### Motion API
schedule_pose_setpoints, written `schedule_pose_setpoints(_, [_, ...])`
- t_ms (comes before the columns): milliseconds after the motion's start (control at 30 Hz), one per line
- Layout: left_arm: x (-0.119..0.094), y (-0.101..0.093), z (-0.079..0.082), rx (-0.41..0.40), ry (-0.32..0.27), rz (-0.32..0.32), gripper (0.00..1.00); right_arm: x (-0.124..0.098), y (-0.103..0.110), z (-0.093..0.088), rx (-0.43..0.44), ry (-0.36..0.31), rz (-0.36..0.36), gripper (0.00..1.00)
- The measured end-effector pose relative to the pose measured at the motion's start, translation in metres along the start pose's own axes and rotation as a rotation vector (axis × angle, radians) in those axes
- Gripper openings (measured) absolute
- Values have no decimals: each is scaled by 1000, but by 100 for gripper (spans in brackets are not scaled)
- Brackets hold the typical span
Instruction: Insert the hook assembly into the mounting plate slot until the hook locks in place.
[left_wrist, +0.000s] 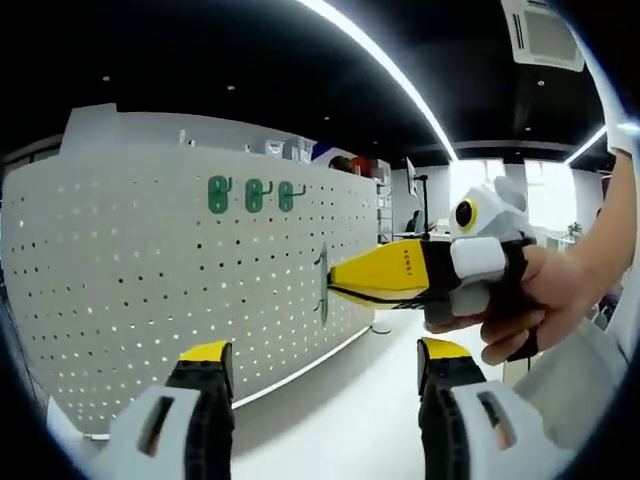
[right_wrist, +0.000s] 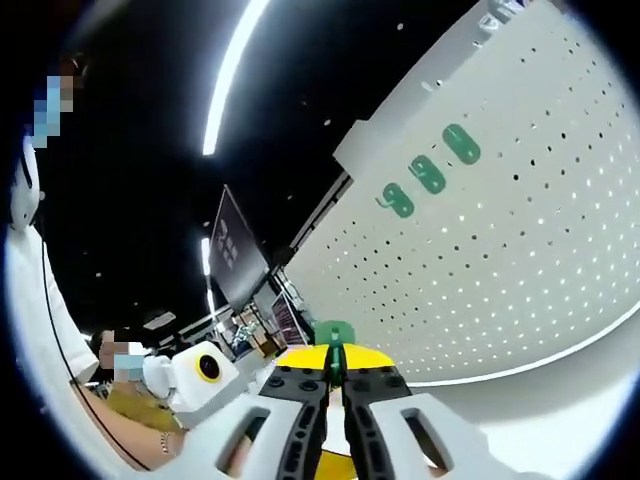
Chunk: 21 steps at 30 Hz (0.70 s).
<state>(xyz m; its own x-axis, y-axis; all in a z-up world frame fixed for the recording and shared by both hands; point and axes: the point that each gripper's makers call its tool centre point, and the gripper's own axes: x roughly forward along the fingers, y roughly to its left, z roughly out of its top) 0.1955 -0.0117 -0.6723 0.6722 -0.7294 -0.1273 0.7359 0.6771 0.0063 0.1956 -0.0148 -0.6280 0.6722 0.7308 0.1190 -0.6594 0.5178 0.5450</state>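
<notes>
The right tool (left_wrist: 335, 280) pinches a green hook (right_wrist: 334, 336) against the pegboard (left_wrist: 150, 290); the left tool (left_wrist: 325, 365) is spread.

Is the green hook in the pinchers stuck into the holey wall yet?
Cannot tell. The right gripper, shut on the green hook, holds it right at the pegboard; any locking is hidden.

The right hand-held gripper (right_wrist: 337, 385) rises from the bottom of the right gripper view with its jaws closed on a green hook (right_wrist: 334, 337), whose rounded top stands just above the yellow tips. Ahead and to its right spreads a white pegboard (right_wrist: 520, 250), tilted across the view. Three more green hooks (right_wrist: 429, 173) sit in a slanted row high on that board, well apart from the held one. Left of the jaws, low down, is a person (right_wrist: 130, 400).
</notes>
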Motion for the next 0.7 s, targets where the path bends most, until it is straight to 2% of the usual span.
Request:
schedule_pose_setpoints(100, [0, 1, -1, -2, 7, 5, 76, 0, 0, 1, -231, 56, -41, 1])
schedule_pose_setpoints(133, [0, 1, -2, -5, 7, 6, 76, 0, -1, 3, -363, 80, -71, 1])
schedule_pose_setpoints(167, [0, 2, -2, -3, 10, 7, 76, 1, -1, 2, -422, 104, -83, 1])
schedule_pose_setpoints(300, [0, 1, -4, -6, 13, 6, 76, 4, 2, -1, -540, 137, -105, 1])
schedule_pose_setpoints(533, [-1, 2, -2, -6, 11, 9, 75, 5, 1, 1, -518, 129, -101, 0])
schedule_pose_setpoints(700, [-2, 4, -3, -5, 13, 13, 75, 4, -3, 10, -519, 115, -116, 1])
